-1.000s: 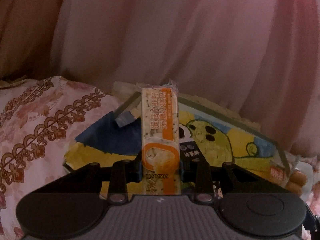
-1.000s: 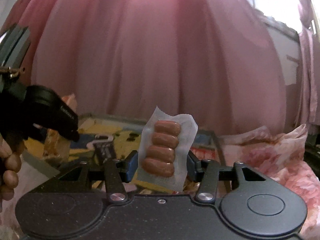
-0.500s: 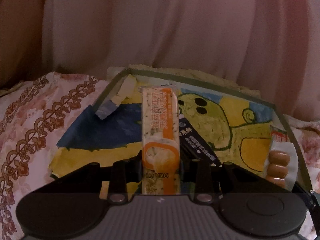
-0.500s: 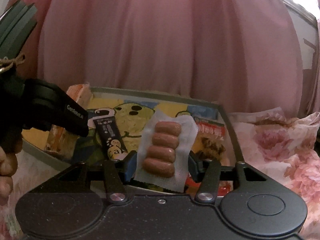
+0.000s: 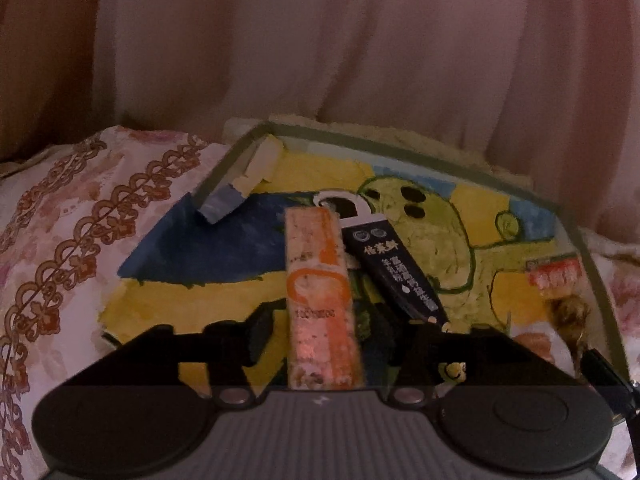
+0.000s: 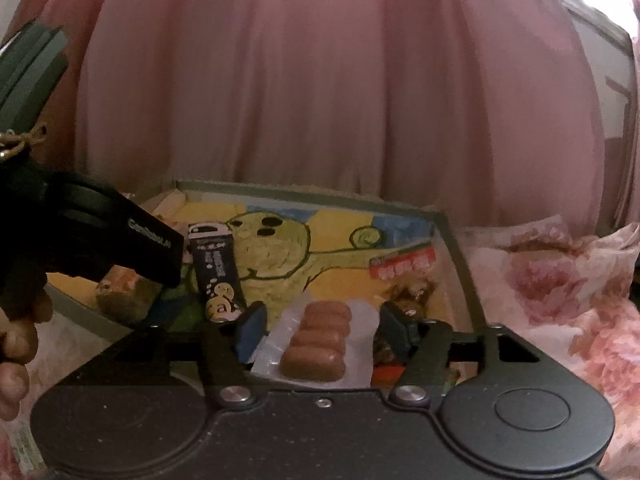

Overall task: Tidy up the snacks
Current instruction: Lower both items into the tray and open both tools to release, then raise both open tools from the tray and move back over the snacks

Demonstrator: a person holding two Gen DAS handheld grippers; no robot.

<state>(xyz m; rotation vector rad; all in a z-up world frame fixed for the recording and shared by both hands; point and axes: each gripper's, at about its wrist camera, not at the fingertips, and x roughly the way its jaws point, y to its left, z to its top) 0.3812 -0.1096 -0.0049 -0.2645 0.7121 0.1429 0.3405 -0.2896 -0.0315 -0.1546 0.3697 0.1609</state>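
An orange-and-white snack bar (image 5: 320,300) leans, blurred, between the spread fingers of my left gripper (image 5: 320,318), which is open above a shallow grey-rimmed box (image 5: 400,148). The box floor carries a painted yellow-green cartoon figure. A clear pack of small brown sausages (image 6: 316,340) lies tilted low between the fingers of my right gripper (image 6: 320,312), also open, with gaps on both sides. A dark blue sachet (image 5: 394,272) lies in the box just right of the bar. In the right wrist view the sachet (image 6: 216,268) lies left of the sausages, over the box (image 6: 304,192).
A red-labelled packet (image 6: 404,264) lies by the box's right wall. The left gripper's black body (image 6: 120,240) and the person's hand (image 6: 16,344) fill the left edge. A floral bedspread (image 5: 60,220) surrounds the box, and a pink curtain (image 5: 320,40) hangs close behind.
Both grippers came down over the box and opened. The snack bar tipped forward out of the left fingers, and the sausage pack dropped flatter out of the right fingers.
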